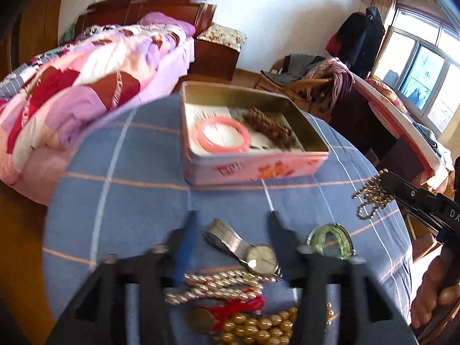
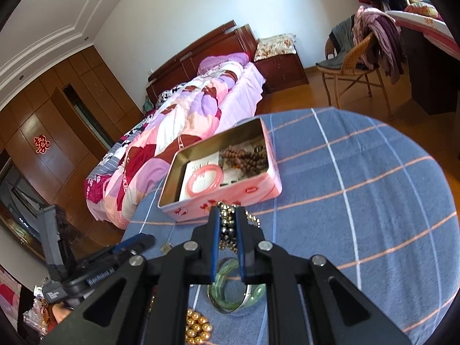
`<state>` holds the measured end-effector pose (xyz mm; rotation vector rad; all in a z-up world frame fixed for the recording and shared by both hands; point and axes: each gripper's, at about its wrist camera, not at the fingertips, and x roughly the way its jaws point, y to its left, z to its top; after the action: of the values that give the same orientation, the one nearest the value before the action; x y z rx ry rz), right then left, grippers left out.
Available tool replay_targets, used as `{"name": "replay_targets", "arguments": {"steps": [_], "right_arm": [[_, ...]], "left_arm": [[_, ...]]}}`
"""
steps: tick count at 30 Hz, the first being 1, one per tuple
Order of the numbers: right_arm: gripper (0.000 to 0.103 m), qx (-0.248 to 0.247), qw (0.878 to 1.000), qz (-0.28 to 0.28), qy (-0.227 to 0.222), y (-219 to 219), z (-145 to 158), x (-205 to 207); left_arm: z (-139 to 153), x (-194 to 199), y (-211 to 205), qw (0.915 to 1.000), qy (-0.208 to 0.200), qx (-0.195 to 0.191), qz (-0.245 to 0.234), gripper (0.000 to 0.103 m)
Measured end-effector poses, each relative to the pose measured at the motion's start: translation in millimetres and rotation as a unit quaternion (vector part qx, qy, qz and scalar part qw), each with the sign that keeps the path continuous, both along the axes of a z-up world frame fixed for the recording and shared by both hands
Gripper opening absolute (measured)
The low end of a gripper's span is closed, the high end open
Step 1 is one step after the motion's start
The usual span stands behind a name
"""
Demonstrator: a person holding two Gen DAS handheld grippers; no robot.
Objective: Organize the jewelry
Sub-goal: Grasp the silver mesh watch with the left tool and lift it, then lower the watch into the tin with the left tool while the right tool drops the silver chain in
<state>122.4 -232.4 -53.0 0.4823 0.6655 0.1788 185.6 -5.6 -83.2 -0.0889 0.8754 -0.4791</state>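
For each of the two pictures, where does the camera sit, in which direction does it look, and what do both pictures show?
Left wrist view: on the open left gripper, looking down over a wristwatch toward the pink tin; a hand shows at the right edge.
Right wrist view: on the right gripper, shut on a metal bead chain, facing the tin.
Shared: tin, pink bangle, green bangle, blue checked cloth, bed.
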Motion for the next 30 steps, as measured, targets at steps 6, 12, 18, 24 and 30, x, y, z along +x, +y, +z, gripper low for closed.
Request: {"name": "replay_targets", "arguments": {"steps": [6, 12, 18, 24, 30], "right_arm": [[0.014, 0.004, 1.0, -0.001, -0.002, -1, 2, -5], [0.014, 0.011, 1.0, 0.0, -0.003, -1, 3, -9], [0.014, 0.009, 1.0, -0.002, -0.007, 1, 6, -13], [0.014, 0.012, 1.0, -0.01, -0.012, -3, 9, -15], [0.014, 0.005, 1.0, -0.007, -0.02, -1, 16, -10]], "left_arm": [[-25, 0, -30, 0.9972, 0.058, 0.046, -0.008, 0.067], [-27, -14, -59, 0.9905, -0.004, 0.135, -0.023, 0.035], [-24, -14, -53, 0.9948, 0.001, 0.094, -0.039, 0.032], [1, -22, -39, 0.9982, -0.036, 0.036, -0.033, 0.032], [22, -24, -35, 0.9978, -0.055, 0.015, -0.032, 0.032]]}}
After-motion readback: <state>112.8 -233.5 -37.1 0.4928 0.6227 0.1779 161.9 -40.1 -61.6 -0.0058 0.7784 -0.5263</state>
